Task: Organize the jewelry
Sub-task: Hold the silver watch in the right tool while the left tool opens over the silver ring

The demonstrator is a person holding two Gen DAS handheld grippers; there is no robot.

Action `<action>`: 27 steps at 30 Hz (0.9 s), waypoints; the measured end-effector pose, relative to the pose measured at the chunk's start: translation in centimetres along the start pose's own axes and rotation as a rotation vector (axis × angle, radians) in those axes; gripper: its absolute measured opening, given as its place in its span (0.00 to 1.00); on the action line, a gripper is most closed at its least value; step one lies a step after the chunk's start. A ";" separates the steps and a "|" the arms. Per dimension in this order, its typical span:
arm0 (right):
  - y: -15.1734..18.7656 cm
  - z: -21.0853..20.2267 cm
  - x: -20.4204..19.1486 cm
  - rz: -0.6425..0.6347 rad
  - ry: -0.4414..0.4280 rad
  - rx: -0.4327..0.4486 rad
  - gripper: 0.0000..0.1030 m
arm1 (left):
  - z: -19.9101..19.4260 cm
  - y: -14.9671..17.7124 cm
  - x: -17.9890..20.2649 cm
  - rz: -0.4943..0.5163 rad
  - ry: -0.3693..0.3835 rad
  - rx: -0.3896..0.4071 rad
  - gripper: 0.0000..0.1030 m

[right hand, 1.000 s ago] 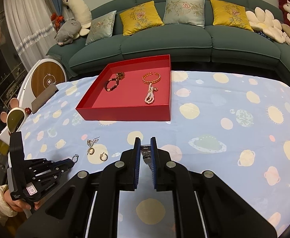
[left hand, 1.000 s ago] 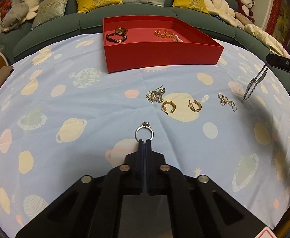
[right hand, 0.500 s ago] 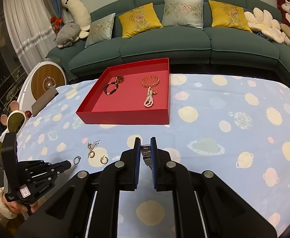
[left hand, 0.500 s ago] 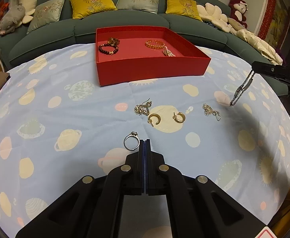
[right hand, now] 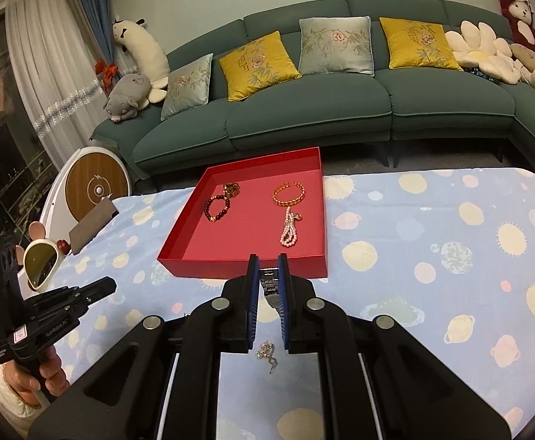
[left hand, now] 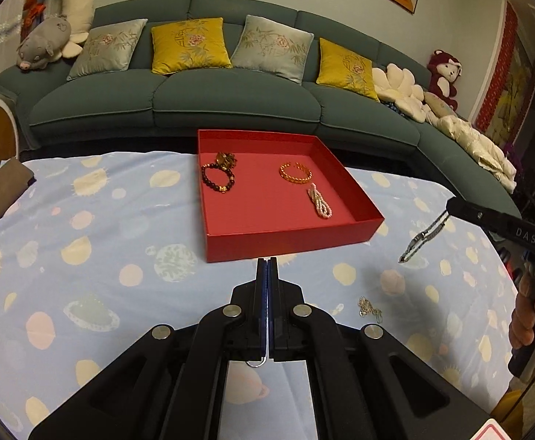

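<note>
A red tray (left hand: 289,229) (right hand: 245,266) sits at the table's far side, holding a dark bead bracelet (left hand: 218,179), a gold bangle (left hand: 295,172) and a pearl strand (left hand: 319,203). My left gripper (left hand: 267,264) is shut and raised just short of the tray; a silver ring (left hand: 257,361) peeks out below its jaws, and I cannot tell if it is gripped. My right gripper (right hand: 267,262) is shut on a dark metal watch band (right hand: 270,286), which hangs from it in the left wrist view (left hand: 419,236). A loose silver chain (left hand: 369,306) (right hand: 267,352) lies on the cloth.
The table carries a pale blue cloth (left hand: 102,256) printed with planets. A green sofa (left hand: 231,99) with cushions and plush toys stands behind it. A brown pad (right hand: 91,229) lies at the table's left edge, beside a round wooden disc (right hand: 97,187).
My left gripper rose and tilted up toward the tray; the ring and earrings dropped under it, out of sight or nearly. My right gripper with the watch band moved nearer the tray.
</note>
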State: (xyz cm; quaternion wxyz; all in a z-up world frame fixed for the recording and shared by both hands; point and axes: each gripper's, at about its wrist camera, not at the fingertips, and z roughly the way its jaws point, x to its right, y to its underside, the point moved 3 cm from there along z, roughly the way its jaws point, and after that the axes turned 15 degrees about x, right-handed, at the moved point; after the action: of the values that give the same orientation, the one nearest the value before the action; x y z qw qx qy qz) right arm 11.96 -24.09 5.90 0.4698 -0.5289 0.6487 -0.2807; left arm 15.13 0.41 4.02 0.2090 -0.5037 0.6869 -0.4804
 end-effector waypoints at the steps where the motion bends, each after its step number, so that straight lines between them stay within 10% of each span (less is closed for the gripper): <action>1: 0.0 0.1 0.0 0.001 0.000 -0.002 0.09 | 0.0 0.1 -0.1 0.003 -0.007 -0.001 0.00; 15: 0.8 0.7 -0.1 -0.009 0.002 -0.019 0.09 | 0.1 5.1 1.8 0.092 0.093 -0.065 0.00; 17: 0.8 0.8 -0.1 -0.010 0.002 -0.022 0.09 | 0.2 5.5 1.7 0.103 0.055 -0.064 0.11; 19: 0.9 0.8 0.0 -0.010 0.002 -0.025 0.09 | 0.5 6.1 1.3 0.116 0.006 -0.079 0.52; 27: 0.9 0.8 -0.2 -0.008 -0.001 -0.030 0.09 | 2.8 9.5 1.7 0.202 -0.016 -0.153 0.54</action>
State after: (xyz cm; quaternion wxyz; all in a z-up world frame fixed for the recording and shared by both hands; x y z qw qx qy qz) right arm 12.32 -23.51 4.86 0.4610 -0.5388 0.6503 -0.2726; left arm 11.95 -2.05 -5.15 0.2228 -0.4503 0.7671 -0.3988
